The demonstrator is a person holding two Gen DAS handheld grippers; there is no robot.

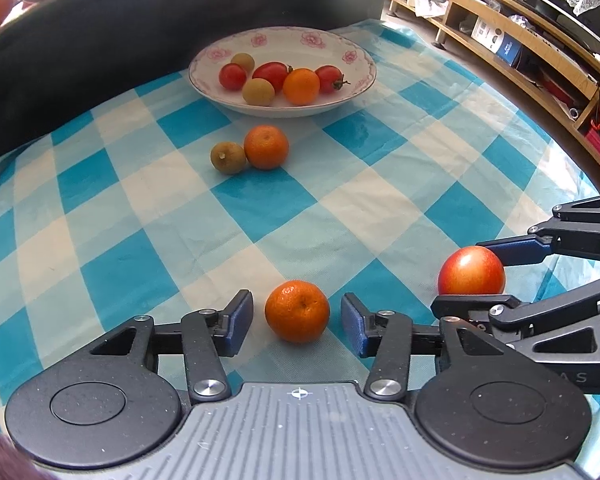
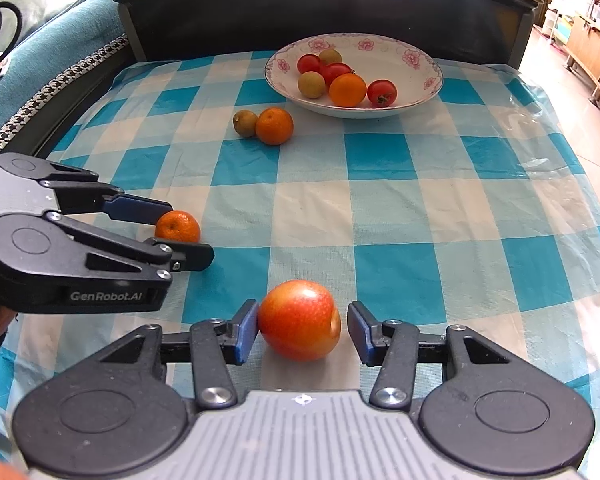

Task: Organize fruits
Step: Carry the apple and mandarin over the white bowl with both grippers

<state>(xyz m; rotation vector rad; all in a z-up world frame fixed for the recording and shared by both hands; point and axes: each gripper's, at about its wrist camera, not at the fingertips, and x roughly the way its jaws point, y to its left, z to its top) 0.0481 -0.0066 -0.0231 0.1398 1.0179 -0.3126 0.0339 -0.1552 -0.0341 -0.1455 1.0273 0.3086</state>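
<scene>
I've got both grippers down on the checked cloth (image 1: 260, 208), each lined up on a fruit — looks like the grab step, pre-close. Left gripper (image 1: 297, 320) is spread wide w/ the near mandarin (image 1: 297, 311) sitting between the pads; gaps show on both sides, so nothing held yet. Right gripper (image 2: 303, 330) brackets the red-orange apple (image 2: 299, 320): its left pad looks to be touching the skin, the other pad stands clear, so I'd call it part open, not clamped.

The bowl (image 2: 420, 60) sits at the far end w/ cherry tomatoes, a small orange and a couple of brownish longan-type fruit already in. Just in front of it, on the cloth, a second mandarin (image 1: 266, 147) and a loose longan (image 1: 228, 157) lie touching.

Next, I reckon: squeeze both shut, centred, gently — round fruit will roll off a lopsided pinch — then lift and carry to the bowl. The grippers sit close together, so I'd mind them clashing on the lift.
</scene>
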